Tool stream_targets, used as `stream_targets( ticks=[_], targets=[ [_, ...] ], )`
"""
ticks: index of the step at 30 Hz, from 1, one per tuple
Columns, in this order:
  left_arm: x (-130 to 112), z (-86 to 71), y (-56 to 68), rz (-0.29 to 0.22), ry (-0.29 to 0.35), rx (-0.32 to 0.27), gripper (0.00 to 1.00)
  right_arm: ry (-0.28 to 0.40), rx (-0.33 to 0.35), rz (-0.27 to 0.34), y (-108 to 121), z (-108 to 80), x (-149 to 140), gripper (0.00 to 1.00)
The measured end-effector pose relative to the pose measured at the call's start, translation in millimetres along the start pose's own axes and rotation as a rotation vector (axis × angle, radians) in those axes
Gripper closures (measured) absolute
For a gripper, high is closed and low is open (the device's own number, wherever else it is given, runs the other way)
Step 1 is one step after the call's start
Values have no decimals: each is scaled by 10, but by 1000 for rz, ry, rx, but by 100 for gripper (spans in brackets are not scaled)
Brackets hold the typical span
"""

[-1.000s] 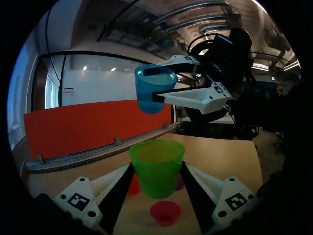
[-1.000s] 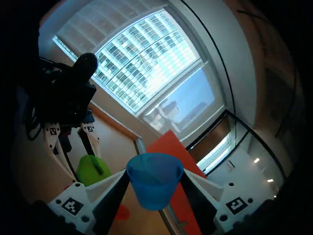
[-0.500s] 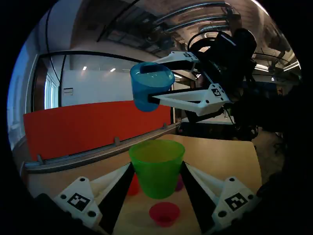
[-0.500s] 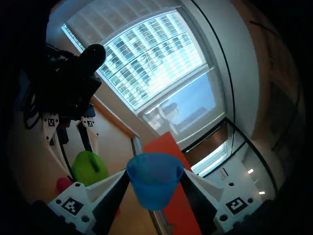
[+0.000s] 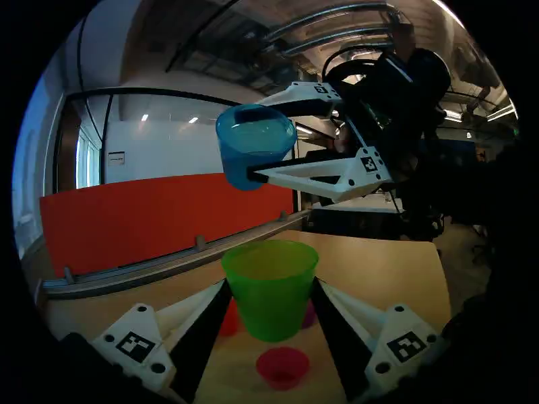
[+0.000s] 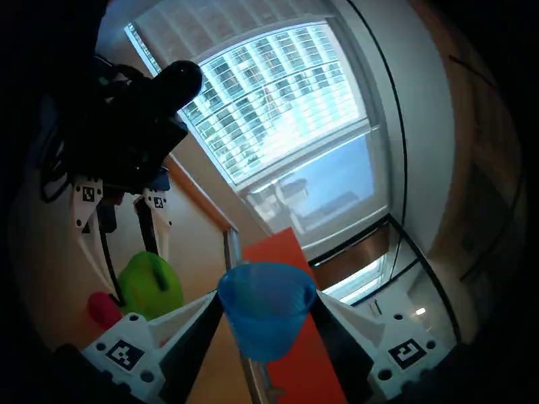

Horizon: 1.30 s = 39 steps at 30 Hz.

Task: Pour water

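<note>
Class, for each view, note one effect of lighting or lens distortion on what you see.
Left gripper view: the fisheye bows the top edge of the orange panel; the green cup is evenly lit and sharp. Right gripper view: the bright window glares and its frame looks curved; the blue cup is sharp in the foreground.

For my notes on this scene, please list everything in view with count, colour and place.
table: one, light wood, under cups
partition: one, orange-red, beyond table
window: one, bright, with blinds
green cup: one, green, upright, near centre
blue cup: one, blue, tilted, higher than green cup
small cup: one, pinkish red, on table
red thing: one, red, behind green cup
purple thing: one, purple, behind green cup
left gripper: one, white, shut on green cup
right gripper: one, white, shut on blue cup
</note>
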<state>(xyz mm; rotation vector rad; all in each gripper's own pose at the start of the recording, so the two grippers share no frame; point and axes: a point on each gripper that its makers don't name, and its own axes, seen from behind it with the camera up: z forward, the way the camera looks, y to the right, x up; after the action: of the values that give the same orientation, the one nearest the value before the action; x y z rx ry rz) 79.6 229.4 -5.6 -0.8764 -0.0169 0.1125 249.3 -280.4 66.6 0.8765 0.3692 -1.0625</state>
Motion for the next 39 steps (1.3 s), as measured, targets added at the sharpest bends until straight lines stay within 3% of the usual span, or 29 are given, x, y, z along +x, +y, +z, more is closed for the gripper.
stream_targets(
  ticks=[12,39],
  targets=[
    [-18,0,-2,0,1,-3,18,-5,-3,-63,11,61,8,10],
    [-15,-4,15,9,0,-8,18,-7,-20,-127,91,85,10,10]
  ],
)
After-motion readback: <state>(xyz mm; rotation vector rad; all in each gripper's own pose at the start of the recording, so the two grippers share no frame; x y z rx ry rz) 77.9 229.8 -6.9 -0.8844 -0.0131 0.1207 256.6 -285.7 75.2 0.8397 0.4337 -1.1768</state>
